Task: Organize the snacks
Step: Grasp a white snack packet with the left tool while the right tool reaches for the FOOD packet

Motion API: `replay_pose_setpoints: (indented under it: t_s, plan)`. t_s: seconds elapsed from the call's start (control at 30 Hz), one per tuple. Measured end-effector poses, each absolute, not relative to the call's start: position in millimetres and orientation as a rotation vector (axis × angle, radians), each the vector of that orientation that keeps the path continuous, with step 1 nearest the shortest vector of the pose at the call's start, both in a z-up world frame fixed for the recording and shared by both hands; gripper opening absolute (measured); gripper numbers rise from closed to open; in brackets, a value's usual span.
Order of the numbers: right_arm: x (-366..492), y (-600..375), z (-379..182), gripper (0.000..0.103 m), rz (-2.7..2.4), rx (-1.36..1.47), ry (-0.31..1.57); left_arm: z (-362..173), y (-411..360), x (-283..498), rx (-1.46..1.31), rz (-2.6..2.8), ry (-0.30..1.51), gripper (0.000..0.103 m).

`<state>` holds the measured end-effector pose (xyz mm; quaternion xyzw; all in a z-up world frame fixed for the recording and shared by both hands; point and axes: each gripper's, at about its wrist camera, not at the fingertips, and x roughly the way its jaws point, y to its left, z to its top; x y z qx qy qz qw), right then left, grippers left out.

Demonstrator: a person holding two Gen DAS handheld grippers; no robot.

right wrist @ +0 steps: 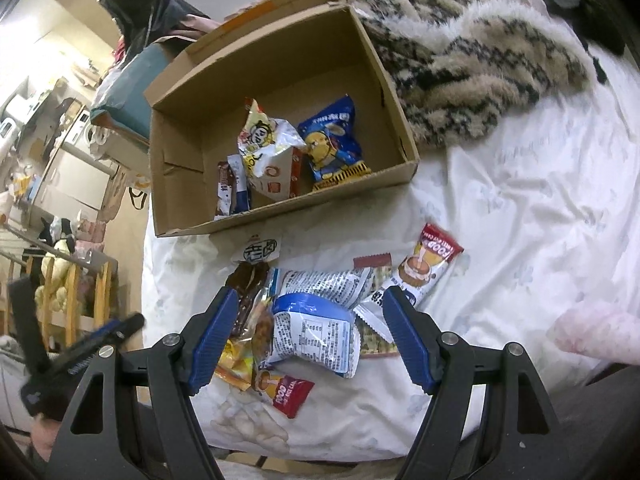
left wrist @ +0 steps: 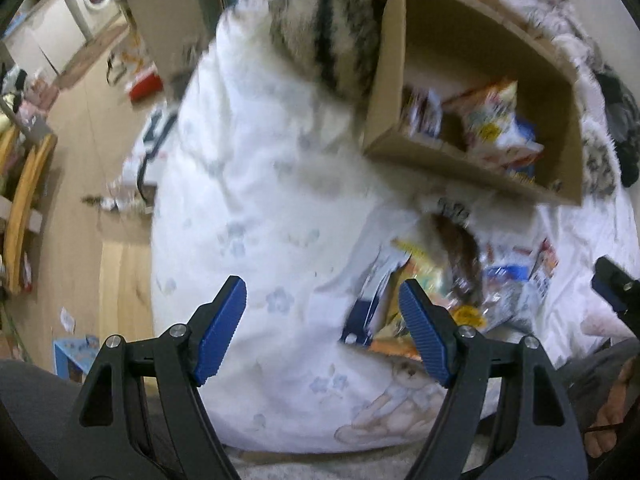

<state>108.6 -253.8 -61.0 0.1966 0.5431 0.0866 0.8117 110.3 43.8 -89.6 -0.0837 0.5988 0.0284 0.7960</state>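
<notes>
White bedding (right wrist: 520,208) with faint flower prints carries a cardboard box (right wrist: 280,56) (three or four packets already inside) and, just in front of it, a loose pile of snacks (right wrist: 316,320). Right gripper (right wrist: 308,336) hangs over that pile, fingers spread, gripping nothing; left gripper (left wrist: 322,332) likewise open beside it.

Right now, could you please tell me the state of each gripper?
Left gripper: open, holding nothing, over the white bedsheet.
Right gripper: open, holding nothing, above the snack pile.

Both wrist views look steeply down, close over bed, sharing cardboard box (left wrist: 472,168) (right wrist: 280,216), snack pile (left wrist: 460,292) (right wrist: 320,320)
</notes>
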Motion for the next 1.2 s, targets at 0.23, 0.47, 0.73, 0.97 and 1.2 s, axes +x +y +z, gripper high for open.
replay_pose_setpoints:
  t_s: [0.23, 0.47, 0.73, 0.97, 1.2]
  plan:
    - [109.4, -256.2, -64.8, 0.077, 0.171, 0.448, 1.178, -130.2, 23.8, 127.8, -0.124, 0.024, 1.412, 0.058]
    - [113.2, -268.6, -70.9, 0.077, 0.148, 0.480, 1.191, -160.3, 3.5, 141.2, -0.074, -0.015, 1.475, 0.026]
    - [118.5, -292.8, -77.9, 0.077, 0.104, 0.604, 1.192, -135.9, 7.1, 131.1, -0.129, -0.017, 1.408, 0.013]
    - [126.1, -312.9, -118.2, 0.068, 0.007, 0.755, 1.332, -95.4, 33.8, 119.5, -0.237, 0.013, 1.275, 0.013]
    - [143.7, -305.8, -151.5, 0.059, -0.092, 0.709, 1.438, -88.0, 30.8, 128.6, -0.222, 0.008, 1.227, 0.013]
